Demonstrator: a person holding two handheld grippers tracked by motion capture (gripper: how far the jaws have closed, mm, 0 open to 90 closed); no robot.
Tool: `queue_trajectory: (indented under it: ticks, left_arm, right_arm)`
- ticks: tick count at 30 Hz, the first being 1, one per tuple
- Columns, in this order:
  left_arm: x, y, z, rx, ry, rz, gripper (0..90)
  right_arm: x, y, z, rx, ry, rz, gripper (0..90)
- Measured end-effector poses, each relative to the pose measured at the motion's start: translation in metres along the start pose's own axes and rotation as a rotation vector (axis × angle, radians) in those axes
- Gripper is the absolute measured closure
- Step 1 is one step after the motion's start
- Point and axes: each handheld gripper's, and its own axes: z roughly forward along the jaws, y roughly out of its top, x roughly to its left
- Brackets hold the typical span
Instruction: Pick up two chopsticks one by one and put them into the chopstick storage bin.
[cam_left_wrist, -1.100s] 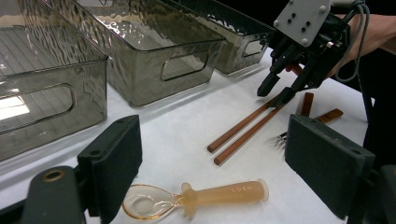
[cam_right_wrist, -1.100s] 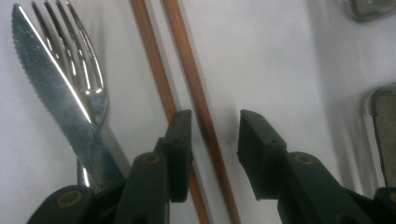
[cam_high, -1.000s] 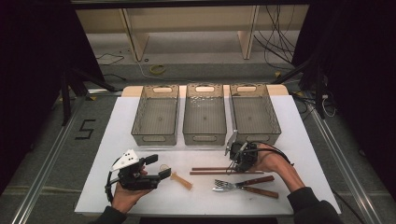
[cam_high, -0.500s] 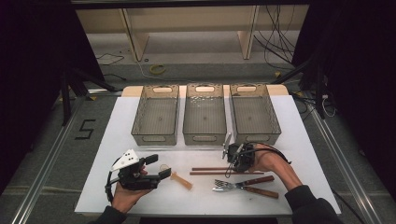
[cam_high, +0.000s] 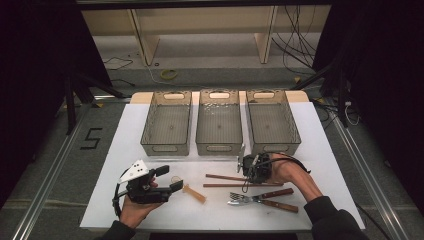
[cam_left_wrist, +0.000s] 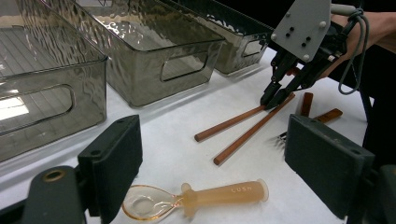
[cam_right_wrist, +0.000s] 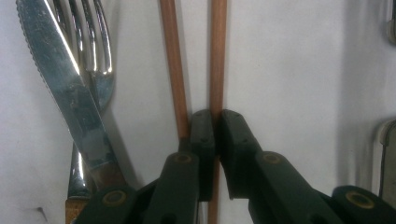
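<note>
Right gripper (cam_right_wrist: 216, 116) jaws just closed, now clamped on one thin brown wooden chopstick (cam_right_wrist: 217, 56) lying on white worktop (cam_high: 325, 150); second chopstick (cam_right_wrist: 173, 60) left beside. Grasp judged secured, lift next. Left gripper (cam_high: 169, 178) held apart, idle.

From my feed, the right gripper (cam_right_wrist: 212, 123) hid the near end of one chopstick (cam_right_wrist: 217, 56), and the knife (cam_right_wrist: 65, 88) ran off frame.
</note>
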Motion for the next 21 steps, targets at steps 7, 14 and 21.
queue_trajectory:
  ticks: [7, 14, 21]
  left_arm:
    - [0.000, 0.000, 0.000, 0.001, 0.002, 0.005, 18.7]
    - [0.001, 0.001, 0.001, 0.002, -0.002, 0.006, 18.8]
    - [0.002, 0.006, 0.005, 0.021, -0.002, 0.024, 18.7]
  right_arm:
    - [0.001, -0.001, -0.002, -0.014, -0.009, -0.021, 85.0]
    - [0.002, -0.002, -0.013, -0.040, -0.048, -0.035, 85.2]
    - [0.006, -0.001, -0.028, -0.088, -0.066, -0.038, 85.2]
